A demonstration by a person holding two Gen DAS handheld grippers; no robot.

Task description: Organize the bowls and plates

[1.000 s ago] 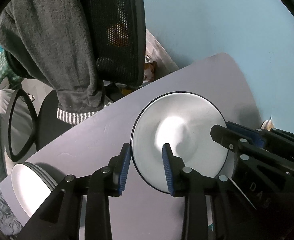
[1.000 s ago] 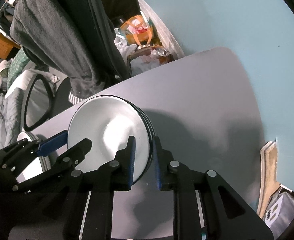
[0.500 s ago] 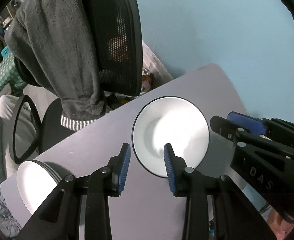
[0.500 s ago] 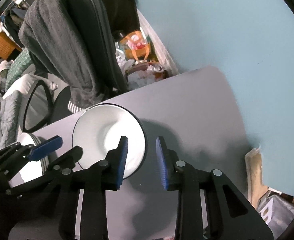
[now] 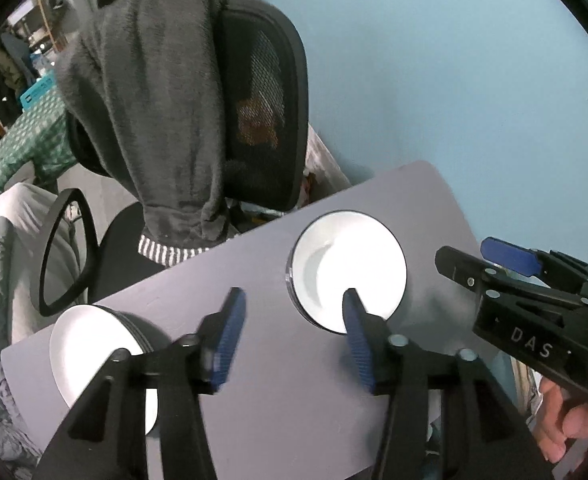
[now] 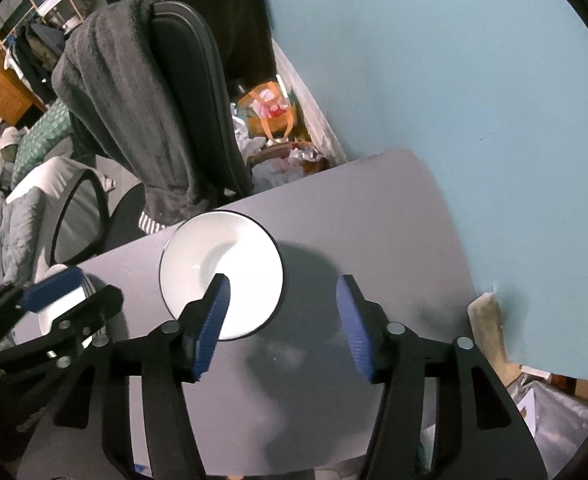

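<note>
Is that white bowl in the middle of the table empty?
Empty: the white bowl shows only clean white inside and sits upright on the table.

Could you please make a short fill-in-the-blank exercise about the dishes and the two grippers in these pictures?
1. The left gripper and the right gripper are both ____.
2. The bowl stands on the ____ table.
3. The inside of the bowl is ____.
4. The plates lie near the table's ____ edge.

Missing words: open; grey; white; left
</note>
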